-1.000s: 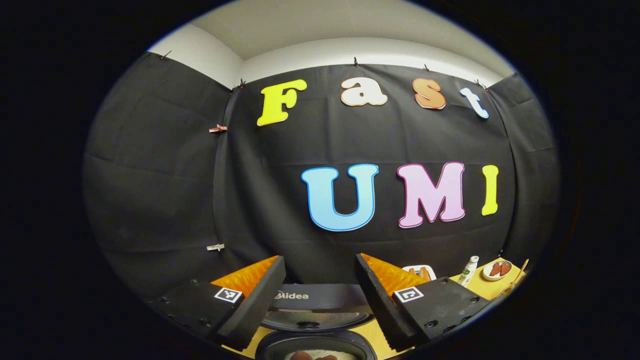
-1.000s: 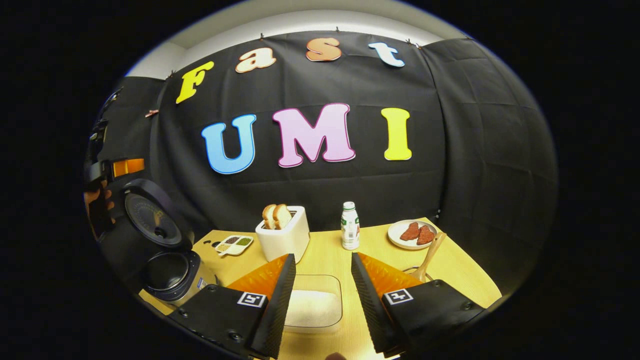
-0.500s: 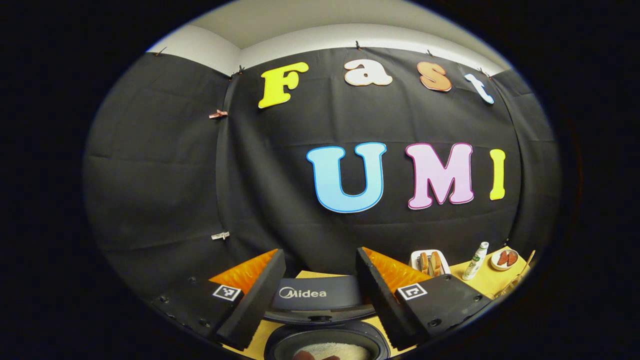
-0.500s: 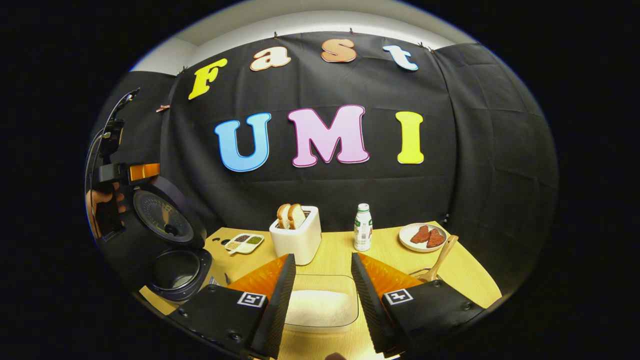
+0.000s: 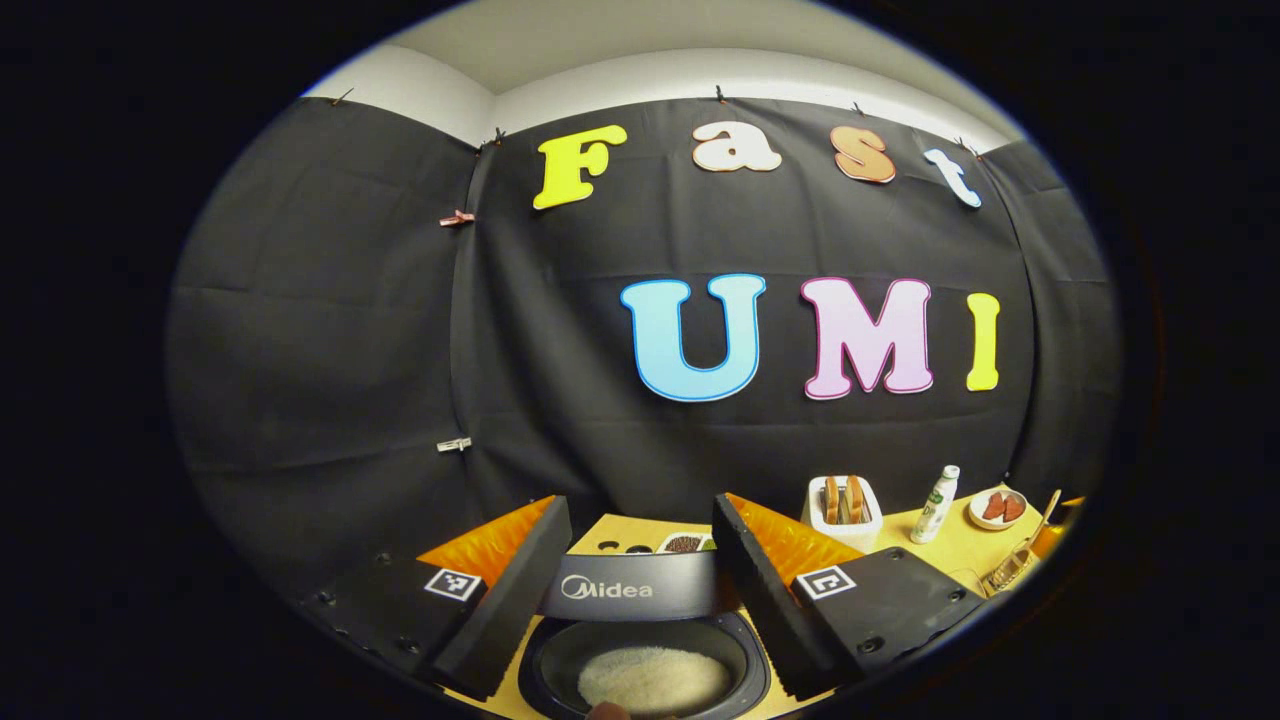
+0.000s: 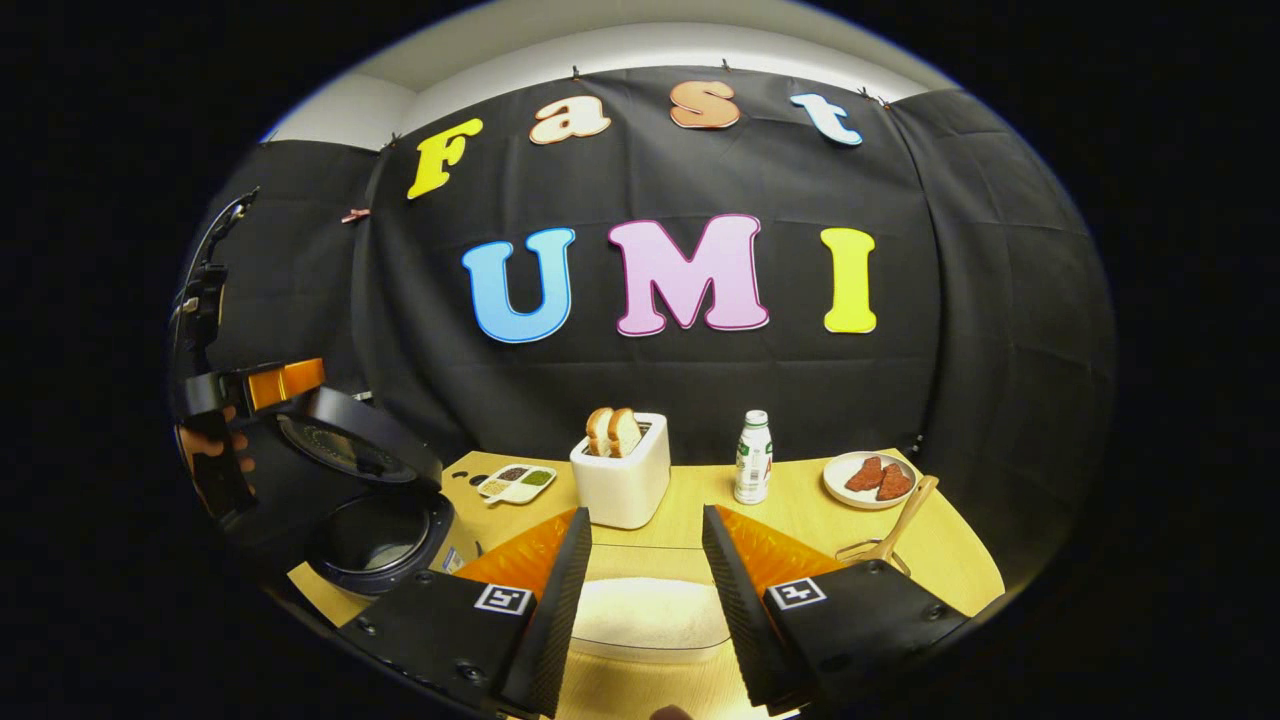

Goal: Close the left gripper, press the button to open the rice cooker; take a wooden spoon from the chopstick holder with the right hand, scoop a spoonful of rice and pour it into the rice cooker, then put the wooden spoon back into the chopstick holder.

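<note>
Below the left gripper (image 5: 640, 585) (fingers apart, empty) the rice cooker (image 5: 645, 670) is cut off; right gripper (image 6: 645, 585) likewise spread and empty.

Rice cooker (image 6: 385, 535) stands open, lid tilted up; wooden spoon (image 6: 900, 525) leans in the chopstick holder (image 6: 862, 551).

In the right gripper view the rice cooker (image 6: 385, 535) stands at the table's (image 6: 800, 510) left edge with its lid (image 6: 355, 450) raised behind the pot, and a small sectioned dish (image 6: 517, 482) lies just right of it. Further right along the back come a toaster (image 6: 620, 480) with bread slices (image 6: 614, 431) in it, a bottle (image 6: 753, 457) and a plate (image 6: 866, 479), with the wooden spoon (image 6: 900, 525) in the chopstick holder (image 6: 862, 549) before the plate. A container of rice (image 6: 648, 620) lies at the near edge before the toaster, and in the left gripper view rice (image 5: 653, 680) lies in the cooker's pot.
</note>
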`<state>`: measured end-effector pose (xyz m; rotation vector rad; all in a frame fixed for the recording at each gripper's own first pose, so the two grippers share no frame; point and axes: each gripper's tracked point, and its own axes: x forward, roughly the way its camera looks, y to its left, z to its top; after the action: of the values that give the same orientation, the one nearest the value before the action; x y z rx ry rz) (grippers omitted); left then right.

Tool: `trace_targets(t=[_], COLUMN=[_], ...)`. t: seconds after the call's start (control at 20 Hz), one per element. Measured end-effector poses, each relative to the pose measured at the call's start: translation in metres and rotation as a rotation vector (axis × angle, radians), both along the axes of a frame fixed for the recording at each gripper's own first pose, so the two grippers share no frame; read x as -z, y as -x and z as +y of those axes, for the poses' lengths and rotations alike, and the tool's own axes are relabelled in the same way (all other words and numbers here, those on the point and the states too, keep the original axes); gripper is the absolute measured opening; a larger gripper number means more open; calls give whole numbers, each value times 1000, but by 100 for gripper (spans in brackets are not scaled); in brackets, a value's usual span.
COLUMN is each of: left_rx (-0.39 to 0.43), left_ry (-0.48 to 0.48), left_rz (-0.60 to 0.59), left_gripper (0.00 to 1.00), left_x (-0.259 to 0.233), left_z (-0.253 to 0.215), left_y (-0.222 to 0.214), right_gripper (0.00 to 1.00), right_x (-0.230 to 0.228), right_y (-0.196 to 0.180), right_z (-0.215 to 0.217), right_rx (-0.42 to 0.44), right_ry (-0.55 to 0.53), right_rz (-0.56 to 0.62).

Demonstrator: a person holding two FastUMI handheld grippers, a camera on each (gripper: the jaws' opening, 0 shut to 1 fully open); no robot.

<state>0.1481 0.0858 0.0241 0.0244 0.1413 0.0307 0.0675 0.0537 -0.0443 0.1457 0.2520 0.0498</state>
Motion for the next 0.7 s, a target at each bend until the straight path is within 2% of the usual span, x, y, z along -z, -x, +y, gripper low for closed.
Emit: trace_targets(t=[0.25,0.45,0.7], left_rx=[-24,-51,-77], left_ry=[12,32,30], left_rz=[78,153,158], left_gripper=[99,99,99], left_x=[46,99,124], left_z=[-3,-1,-2], left_y=[41,62,72], right_gripper=[71,71,71], right_x=[9,7,14], right_y=[7,10,10], right_z=[10,9,9], right_rx=[-54,-66,-76], right_ry=[12,18,21], right_rz=[18,6,21])
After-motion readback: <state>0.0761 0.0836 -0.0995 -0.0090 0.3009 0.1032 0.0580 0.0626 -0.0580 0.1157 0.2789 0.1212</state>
